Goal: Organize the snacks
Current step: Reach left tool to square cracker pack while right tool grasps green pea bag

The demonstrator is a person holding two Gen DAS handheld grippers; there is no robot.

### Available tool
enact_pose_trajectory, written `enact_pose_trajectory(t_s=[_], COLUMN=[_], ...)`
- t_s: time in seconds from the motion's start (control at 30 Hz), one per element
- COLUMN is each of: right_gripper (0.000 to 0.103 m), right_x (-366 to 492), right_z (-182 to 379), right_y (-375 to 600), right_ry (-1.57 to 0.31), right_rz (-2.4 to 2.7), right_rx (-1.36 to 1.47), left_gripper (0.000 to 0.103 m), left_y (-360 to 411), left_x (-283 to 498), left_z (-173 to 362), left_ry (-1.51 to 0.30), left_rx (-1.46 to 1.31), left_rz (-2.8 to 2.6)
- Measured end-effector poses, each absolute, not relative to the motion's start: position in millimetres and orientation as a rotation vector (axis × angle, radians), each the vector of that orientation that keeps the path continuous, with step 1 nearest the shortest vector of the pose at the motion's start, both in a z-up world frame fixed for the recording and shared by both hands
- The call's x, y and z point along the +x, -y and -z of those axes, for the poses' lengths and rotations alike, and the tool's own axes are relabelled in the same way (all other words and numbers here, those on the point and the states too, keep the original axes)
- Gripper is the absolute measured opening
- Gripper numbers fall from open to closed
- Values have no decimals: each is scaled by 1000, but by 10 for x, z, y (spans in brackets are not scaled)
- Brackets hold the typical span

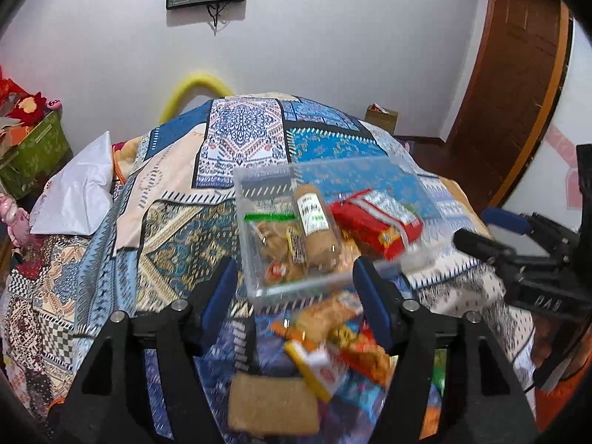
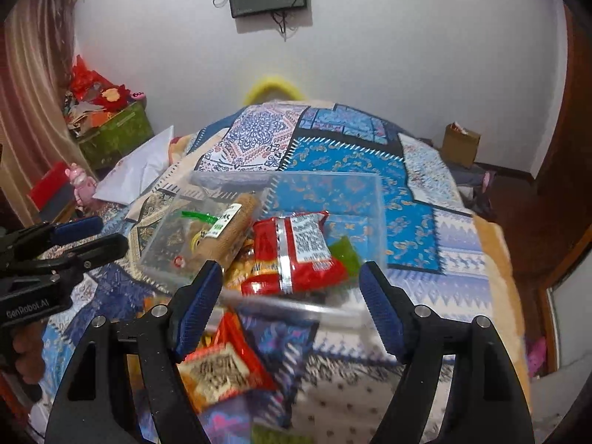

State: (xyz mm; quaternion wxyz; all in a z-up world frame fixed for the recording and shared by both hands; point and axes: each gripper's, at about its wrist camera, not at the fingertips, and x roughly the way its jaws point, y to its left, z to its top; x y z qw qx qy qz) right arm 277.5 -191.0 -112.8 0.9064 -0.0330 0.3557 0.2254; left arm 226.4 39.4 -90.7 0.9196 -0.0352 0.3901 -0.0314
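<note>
While both the left gripper (image 1: 296, 288) and right gripper (image 2: 290, 307) are gaping empty before the clear plastic bin (image 1: 259, 181), its crinkly red snack packet (image 2: 292, 251) is looking light, slippery; pinch the seam.

Clear plastic bin (image 1: 259, 288) on bed holding red packet (image 1: 377, 222), brown roll (image 1: 318, 233), loose snacks (image 1: 333, 340) in front

Patchwork bedspread (image 1: 259, 137) blue, cream, paisley-patterned; snack packet (image 2: 296, 251) red, silver stripe; bin (image 1: 259, 288) clear.

Even indoor light; foreground motion-blurred; fisheye edges bent, dark.
</note>
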Motion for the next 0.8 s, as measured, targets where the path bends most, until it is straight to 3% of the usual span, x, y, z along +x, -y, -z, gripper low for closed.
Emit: enact_pose_trajectory(t_s=[0.8], right_gripper=[78], right_x=[1941], right_z=[2009], right_y=[2120], right_ry=[-961], right_rz=[-441], right_rx=[-89], left_gripper=[67], left_y=[-516], left_x=[1317], left_z=[1807], left_ry=[-1040], left_rx=[-109], left_rz=[54])
